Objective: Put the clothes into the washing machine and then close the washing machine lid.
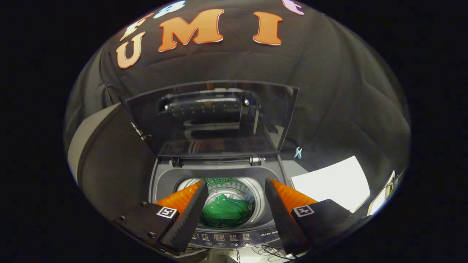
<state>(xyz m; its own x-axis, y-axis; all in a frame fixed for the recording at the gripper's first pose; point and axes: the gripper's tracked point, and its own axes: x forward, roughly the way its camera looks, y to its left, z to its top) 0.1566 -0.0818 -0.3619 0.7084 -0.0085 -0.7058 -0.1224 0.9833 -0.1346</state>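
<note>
A small grey top-loading washing machine [161, 182] stands below and ahead of my gripper [234, 186]. Its dark see-through lid [212, 120] is raised upright at the back, with a handle bar near its top. A crumpled green garment [225, 213] lies at the bottom of the drum, seen between my two fingers. The gripper is open and holds nothing; its fingers hover above the drum opening, one over each side of it.
The machine's control panel [234, 238] runs along its near edge, with some cables below it. A white sheet [334, 180] lies on the surface to the right of the machine. Black cloth hangs behind and around the machine.
</note>
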